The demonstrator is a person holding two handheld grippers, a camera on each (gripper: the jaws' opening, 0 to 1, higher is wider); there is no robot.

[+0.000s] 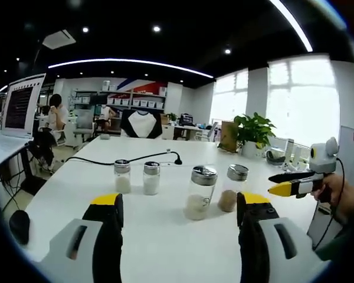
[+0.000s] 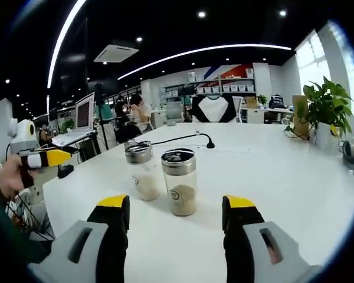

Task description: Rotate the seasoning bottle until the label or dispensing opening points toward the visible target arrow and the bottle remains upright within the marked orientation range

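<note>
Four glass seasoning bottles with metal lids stand upright in a row on the white table (image 1: 165, 247). Two are small with white contents (image 1: 123, 175) (image 1: 151, 177), two larger: one with pale grains (image 1: 200, 191), one with brown seasoning (image 1: 233, 187). My left gripper (image 1: 180, 203) is open, short of the row, with nothing between its jaws. In the right gripper view the brown-filled bottle (image 2: 180, 183) and the pale-filled one (image 2: 140, 171) stand just beyond my open right gripper (image 2: 177, 206). A hand holds each gripper off to the side: the right gripper (image 1: 286, 183) and the left gripper (image 2: 44, 158).
A black cable (image 1: 135, 158) runs across the table behind the bottles. A potted plant (image 1: 253, 132) stands at the far right edge, a monitor (image 1: 23, 106) at the left and a black mouse (image 1: 19, 224) near the left edge. People sit at desks in the background.
</note>
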